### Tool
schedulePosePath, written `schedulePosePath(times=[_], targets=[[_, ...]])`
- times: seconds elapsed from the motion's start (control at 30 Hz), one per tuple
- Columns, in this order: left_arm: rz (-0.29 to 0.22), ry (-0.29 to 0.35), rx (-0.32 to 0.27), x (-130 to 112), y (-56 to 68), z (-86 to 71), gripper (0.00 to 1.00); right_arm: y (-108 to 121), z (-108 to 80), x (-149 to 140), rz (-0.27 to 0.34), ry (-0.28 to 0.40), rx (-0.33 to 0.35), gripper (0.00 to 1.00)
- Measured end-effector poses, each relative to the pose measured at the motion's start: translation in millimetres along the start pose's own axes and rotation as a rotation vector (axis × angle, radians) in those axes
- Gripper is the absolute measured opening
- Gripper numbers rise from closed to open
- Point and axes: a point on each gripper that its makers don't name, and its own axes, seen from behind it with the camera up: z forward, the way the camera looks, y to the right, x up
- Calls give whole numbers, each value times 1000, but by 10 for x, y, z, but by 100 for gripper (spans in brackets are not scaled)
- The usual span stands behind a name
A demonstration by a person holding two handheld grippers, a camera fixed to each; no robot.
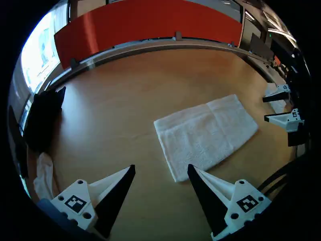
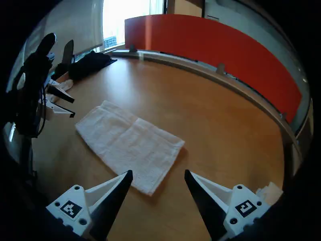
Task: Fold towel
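Left gripper view, one towel [image 1: 206,134] on table [image 1: 120,120], left gripper [image 1: 161,166], right gripper [image 2: 157,172], both spread apart.

1. We see the left gripper [image 1: 160,166] as two white wedge-shaped fingers [image 1: 218,182] whose black inner faces taper to sharp points.
2. Each finger base carries a square black-and-white marker [image 1: 76,203] with small round holes around it.
3. Black cables [image 1: 277,176] run beside one finger.
4. The right gripper [image 2: 157,172] shows us the same white-and-black build, with a like tag [image 2: 245,208] on each base.
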Motion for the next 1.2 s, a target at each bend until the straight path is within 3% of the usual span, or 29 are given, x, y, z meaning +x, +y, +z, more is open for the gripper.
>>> schedulePosePath(times=[0.2,0.4,1.2], targets=[[-34,-10,-4,-247,64,-165,97,-107,-161,-117,7,-4,-1,100],[-54,-20,1,-434,50,-269,97,-160,-246,-230,7,-10,0,100],[-187,37,94,-783,-214,-761,97,-99,-51,-213,-69,-35,51,100]])
